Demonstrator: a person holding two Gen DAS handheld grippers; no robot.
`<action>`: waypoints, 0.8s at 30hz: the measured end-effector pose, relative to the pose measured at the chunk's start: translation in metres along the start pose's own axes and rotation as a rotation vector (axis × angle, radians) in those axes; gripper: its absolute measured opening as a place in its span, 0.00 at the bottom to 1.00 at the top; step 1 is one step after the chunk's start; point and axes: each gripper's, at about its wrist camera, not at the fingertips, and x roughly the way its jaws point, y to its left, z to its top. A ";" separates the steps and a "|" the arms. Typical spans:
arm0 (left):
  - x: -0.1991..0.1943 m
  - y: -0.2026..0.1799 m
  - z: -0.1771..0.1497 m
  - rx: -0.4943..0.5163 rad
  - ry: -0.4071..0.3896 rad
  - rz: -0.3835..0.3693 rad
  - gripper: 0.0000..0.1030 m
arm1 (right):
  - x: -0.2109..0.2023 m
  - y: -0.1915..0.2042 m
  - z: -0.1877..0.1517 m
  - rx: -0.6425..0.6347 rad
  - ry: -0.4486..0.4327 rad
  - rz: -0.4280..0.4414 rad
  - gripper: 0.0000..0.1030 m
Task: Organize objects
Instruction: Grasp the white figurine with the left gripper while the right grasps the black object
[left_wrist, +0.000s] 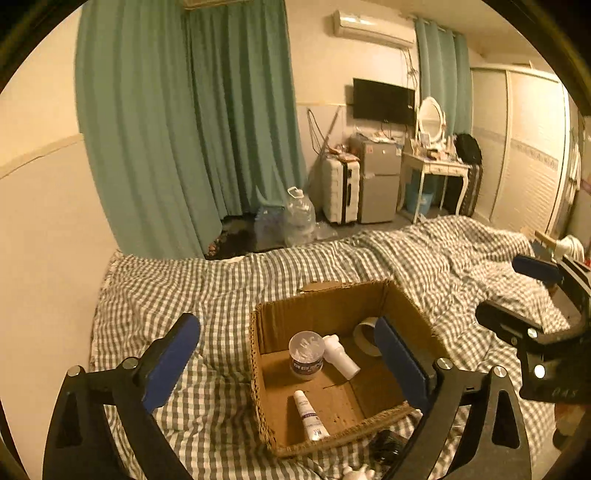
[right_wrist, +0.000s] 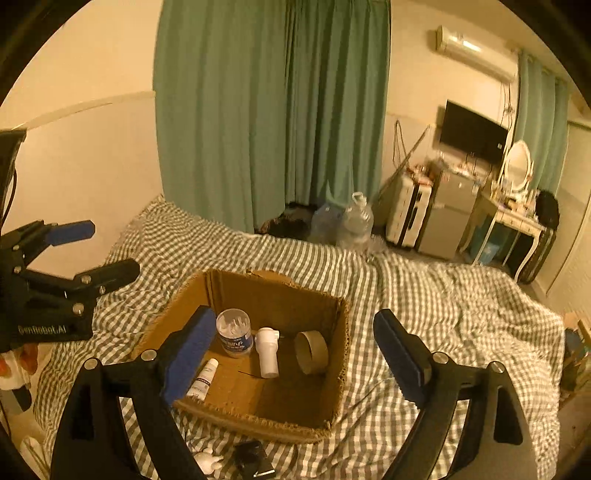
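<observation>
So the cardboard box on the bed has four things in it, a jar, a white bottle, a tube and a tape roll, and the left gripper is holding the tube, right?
Not quite. The left gripper is open and holds nothing; the tube lies on the floor of the cardboard box, as the left wrist view shows. The jar, white bottle and tape roll are in the box too.

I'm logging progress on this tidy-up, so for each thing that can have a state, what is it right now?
Cardboard box: open, on the checked bedspread.
Clear-lidded jar: upright in the box, lid on.
White bottle: lying on its side in the box.
Tube: lying flat in the box.
Tape roll: on edge in the box.
Left gripper: open, empty.
Right gripper: open, empty.
Curtains: drawn.
</observation>
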 end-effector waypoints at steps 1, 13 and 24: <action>-0.008 -0.001 0.000 -0.005 -0.007 0.006 0.97 | -0.010 0.003 -0.001 -0.005 -0.010 -0.003 0.85; -0.051 -0.012 -0.046 -0.019 -0.031 0.044 0.99 | -0.075 0.015 -0.035 -0.020 -0.059 0.000 0.87; -0.014 0.001 -0.128 -0.141 0.000 0.149 0.99 | -0.034 0.026 -0.116 -0.057 0.057 0.050 0.87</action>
